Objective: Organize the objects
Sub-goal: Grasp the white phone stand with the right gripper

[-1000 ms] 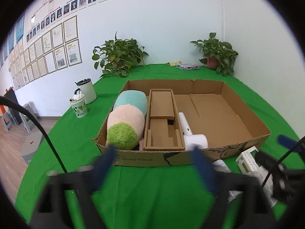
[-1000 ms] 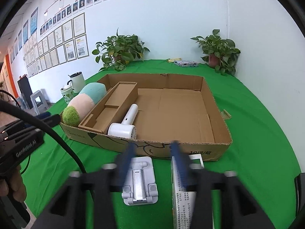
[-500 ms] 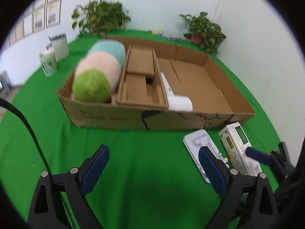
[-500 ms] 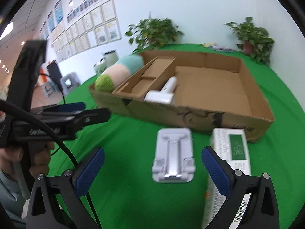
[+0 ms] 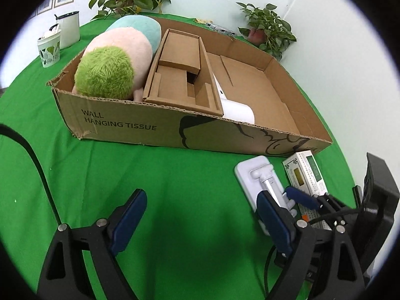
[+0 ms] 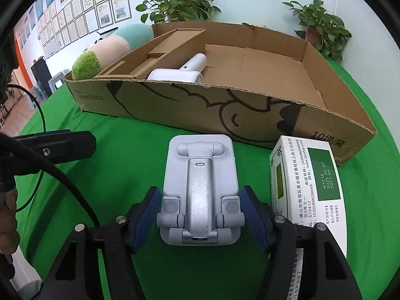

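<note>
From your left wrist cam: your left gripper [image 5: 200, 215] hangs over bare green tablecloth [image 5: 175, 175] with its blue pads wide apart and just starting to close, nothing between them. Ahead sits the shallow brown cardboard box [image 5: 140, 127] printed "WALL HANGING TISSUE", holding a pink, teal and green plush toy [image 5: 117, 60], a folded brown cardboard insert [image 5: 180, 75] and a white handheld device [image 5: 237, 111]. In front of the box, on the cloth, lies the flat pale-grey folding phone stand [image 5: 255, 175], and your right gripper [image 5: 300, 197] is down at its near end.

From your right wrist cam: your right gripper [image 6: 200, 215] is closing, with the phone stand [image 6: 200, 175] right between the pads; whether they're pressing on it yet, I can't tell. A white and green printed carton [image 6: 310, 175] lies just beside the stand, near the box [image 6: 225, 110] wall
</note>
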A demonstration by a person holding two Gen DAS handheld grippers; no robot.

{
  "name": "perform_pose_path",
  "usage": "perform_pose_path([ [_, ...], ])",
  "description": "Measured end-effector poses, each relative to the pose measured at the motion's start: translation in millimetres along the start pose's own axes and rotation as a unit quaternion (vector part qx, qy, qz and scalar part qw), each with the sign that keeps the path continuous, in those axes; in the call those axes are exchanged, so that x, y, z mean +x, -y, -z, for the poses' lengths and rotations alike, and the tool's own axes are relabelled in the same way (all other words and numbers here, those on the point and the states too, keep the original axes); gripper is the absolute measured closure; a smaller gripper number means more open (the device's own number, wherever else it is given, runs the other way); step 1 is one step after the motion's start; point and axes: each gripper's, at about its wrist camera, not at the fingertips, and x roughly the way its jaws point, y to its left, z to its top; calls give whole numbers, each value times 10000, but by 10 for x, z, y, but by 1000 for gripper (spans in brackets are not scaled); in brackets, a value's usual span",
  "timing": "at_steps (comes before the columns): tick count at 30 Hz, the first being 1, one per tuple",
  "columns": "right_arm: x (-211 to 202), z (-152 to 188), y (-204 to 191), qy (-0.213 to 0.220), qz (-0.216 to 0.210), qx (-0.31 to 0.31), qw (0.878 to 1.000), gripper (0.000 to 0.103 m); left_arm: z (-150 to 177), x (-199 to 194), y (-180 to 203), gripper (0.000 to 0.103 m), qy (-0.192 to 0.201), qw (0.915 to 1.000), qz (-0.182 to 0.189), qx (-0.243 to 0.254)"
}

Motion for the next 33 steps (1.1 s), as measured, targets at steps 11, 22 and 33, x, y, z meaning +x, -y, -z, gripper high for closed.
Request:
perform_pose_path([
  [11,-302,327,-172,-130,-486,419,9979,28,117,123,-48,13,-683,9901,1192,-305],
  [22,-241,353,-206,-94,-589,148,9981,4,130,209,-97,14,-943,9825,1520,-516],
  [33,-244,389,-498,-104,-199,-373,9991,37,61,106,-270,14,-832,9814,1537,-796],
])
